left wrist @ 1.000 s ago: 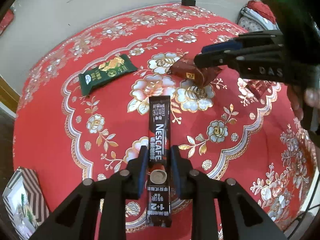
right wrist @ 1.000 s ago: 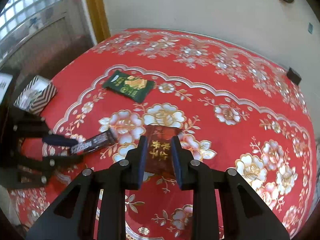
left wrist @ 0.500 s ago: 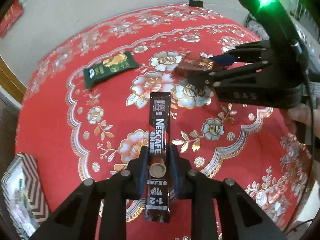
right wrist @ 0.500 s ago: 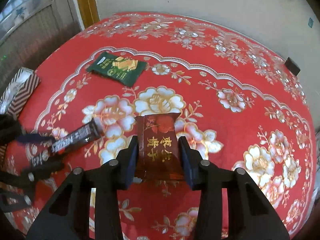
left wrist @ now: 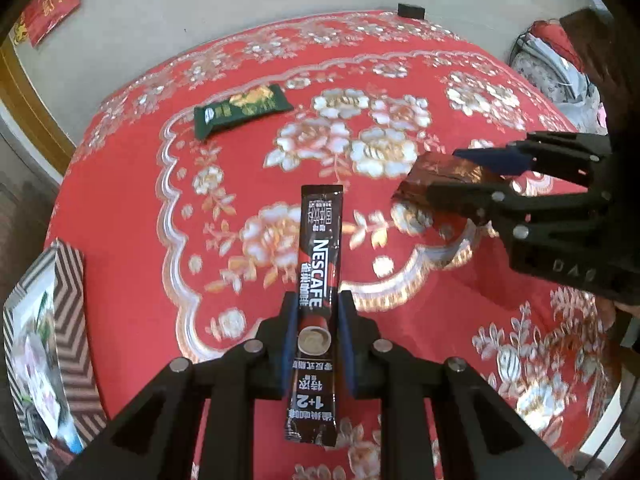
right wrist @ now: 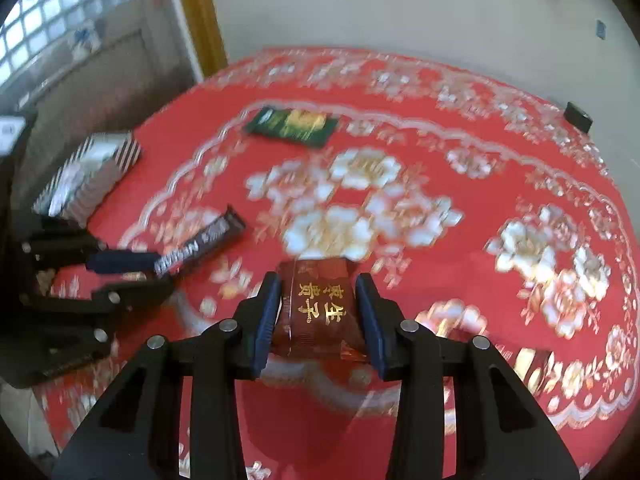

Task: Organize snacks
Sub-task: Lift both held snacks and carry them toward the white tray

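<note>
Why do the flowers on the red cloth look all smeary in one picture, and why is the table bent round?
Right wrist view: the tablecloth flowers are smeared by motion blur, while the brown packet between the fingers stays sharp. Left wrist view: crisper, only slightly soft. Both views: the fisheye lens bends the table round and darkens the corners.

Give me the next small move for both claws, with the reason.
Probably carry both packets toward the striped box at the table's left edge. The left claw is shut on the Nescafe stick and the right claw grips the dark red snack packet, so both grasps look done. The green packet is not yet picked up.
</note>
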`<action>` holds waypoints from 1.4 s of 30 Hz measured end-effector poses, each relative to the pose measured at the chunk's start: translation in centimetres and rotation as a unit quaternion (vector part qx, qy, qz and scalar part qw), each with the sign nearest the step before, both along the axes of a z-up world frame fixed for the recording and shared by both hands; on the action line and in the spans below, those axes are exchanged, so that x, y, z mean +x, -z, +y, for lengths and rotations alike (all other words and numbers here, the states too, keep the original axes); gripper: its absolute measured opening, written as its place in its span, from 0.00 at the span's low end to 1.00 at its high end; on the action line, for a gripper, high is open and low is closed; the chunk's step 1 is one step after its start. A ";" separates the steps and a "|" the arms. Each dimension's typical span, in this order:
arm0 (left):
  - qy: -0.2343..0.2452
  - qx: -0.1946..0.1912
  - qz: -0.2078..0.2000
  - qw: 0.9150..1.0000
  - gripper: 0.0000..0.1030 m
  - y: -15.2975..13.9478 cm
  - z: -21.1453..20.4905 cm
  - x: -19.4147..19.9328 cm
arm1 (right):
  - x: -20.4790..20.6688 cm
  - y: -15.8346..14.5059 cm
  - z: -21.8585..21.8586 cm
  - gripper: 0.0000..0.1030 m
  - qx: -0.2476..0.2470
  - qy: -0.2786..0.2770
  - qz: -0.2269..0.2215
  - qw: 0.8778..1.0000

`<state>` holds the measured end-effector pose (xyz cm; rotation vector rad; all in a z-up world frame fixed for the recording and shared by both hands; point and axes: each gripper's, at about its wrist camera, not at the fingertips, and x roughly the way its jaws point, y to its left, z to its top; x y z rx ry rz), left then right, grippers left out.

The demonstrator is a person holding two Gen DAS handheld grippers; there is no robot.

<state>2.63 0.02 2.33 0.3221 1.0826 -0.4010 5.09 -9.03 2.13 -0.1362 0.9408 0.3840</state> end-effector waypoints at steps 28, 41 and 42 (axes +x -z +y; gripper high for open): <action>-0.049 0.004 -0.024 0.999 0.20 -0.2 1.6 -2.2 | -3.5 -0.5 0.2 0.34 -0.008 -0.019 0.012 1.000; -0.105 -0.005 -0.080 0.991 0.20 -3.3 6.2 -4.5 | -4.8 -2.3 5.2 0.34 0.050 -0.056 -0.005 0.997; -0.110 -0.006 -0.082 0.990 0.20 -3.4 6.7 -4.6 | -4.9 -2.4 5.8 0.34 0.052 -0.060 -0.006 0.997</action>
